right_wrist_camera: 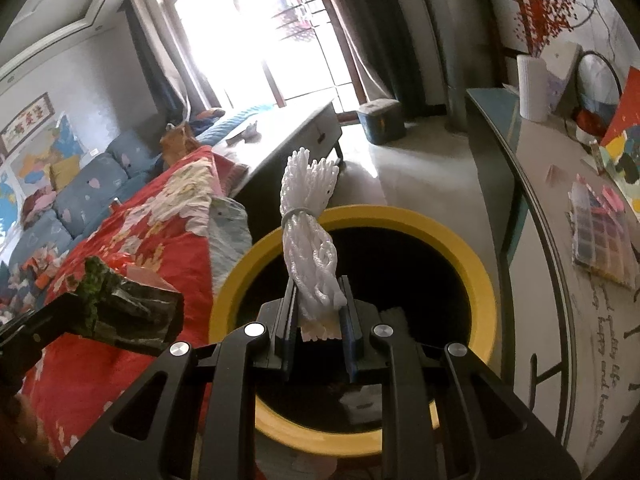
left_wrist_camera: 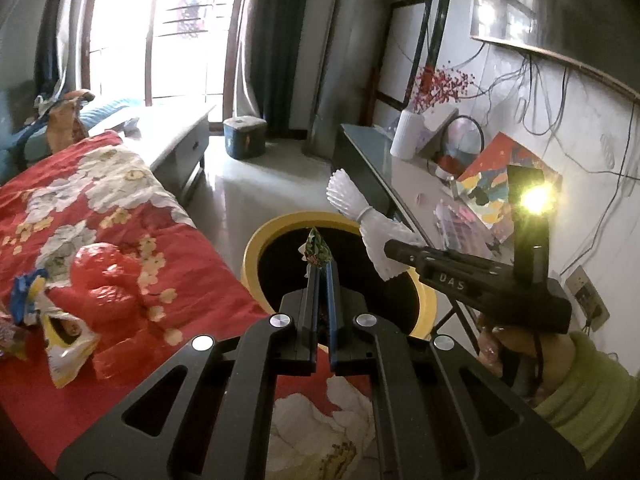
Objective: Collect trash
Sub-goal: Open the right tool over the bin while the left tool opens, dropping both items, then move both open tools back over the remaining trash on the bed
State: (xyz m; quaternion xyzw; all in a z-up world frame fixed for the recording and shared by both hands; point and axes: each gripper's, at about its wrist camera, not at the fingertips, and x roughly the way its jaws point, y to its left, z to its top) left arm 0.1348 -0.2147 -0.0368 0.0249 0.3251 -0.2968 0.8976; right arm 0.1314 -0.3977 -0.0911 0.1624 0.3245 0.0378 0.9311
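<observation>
Above the open mouth of the round yellow-rimmed black bin (right_wrist_camera: 476, 248), the right gripper (right_wrist_camera: 320, 300) jaws clamp a white foam net sleeve (right_wrist_camera: 310, 240) and the left gripper (left_wrist_camera: 320, 276) jaws pinch a crumpled green wrapper (left_wrist_camera: 316, 250), the red floral bedspread (left_wrist_camera: 120, 216) beside the bin carrying more wrappers (left_wrist_camera: 48, 320).

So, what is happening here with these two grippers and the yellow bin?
A person is collecting trash with a gripper in each hand. The left gripper is shut on a small green patterned wrapper. The right gripper is shut on a white foam net sleeve tied with a band. Both are held over the open yellow-rimmed bin beside the red floral blanket. Nothing is dropped yet. More wrappers lie on the blanket.
</observation>
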